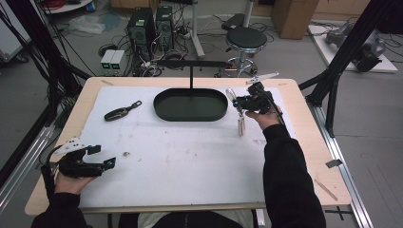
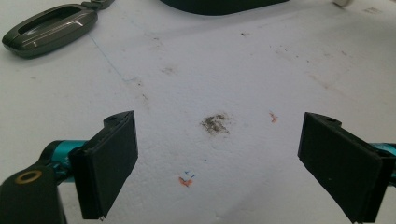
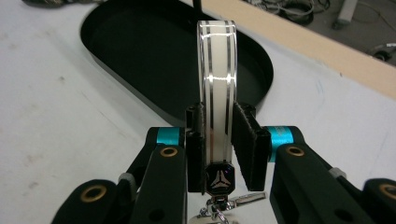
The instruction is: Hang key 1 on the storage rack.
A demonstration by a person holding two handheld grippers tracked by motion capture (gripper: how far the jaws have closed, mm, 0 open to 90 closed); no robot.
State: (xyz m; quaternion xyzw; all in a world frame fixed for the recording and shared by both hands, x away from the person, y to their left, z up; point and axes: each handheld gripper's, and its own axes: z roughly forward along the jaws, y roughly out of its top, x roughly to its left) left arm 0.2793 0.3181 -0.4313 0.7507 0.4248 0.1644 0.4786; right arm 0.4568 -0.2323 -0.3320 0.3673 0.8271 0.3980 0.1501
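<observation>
My right gripper (image 3: 219, 142) is shut on a white key fob (image 3: 217, 70) with silver stripes; the fob stands up between the pads, and a metal ring and tag hang below it. In the high view this right gripper (image 1: 239, 101) is held above the table just right of the black oval tray (image 1: 164, 110), with the tag (image 1: 241, 126) dangling under it. A dark key fob (image 1: 121, 112) lies on the white mat left of the tray, and it appears again as the dark key fob (image 2: 49, 29). My left gripper (image 1: 105, 156) rests near the front left, open, with nothing between its jaws (image 2: 219, 163).
A T-shaped black stand (image 1: 191, 64) rises from the tray's far side. A small speck of debris (image 1: 126, 154) lies on the white mat (image 1: 190, 161) near the left gripper. Black frame posts flank the table; a stool (image 1: 245, 39) and computers stand behind it.
</observation>
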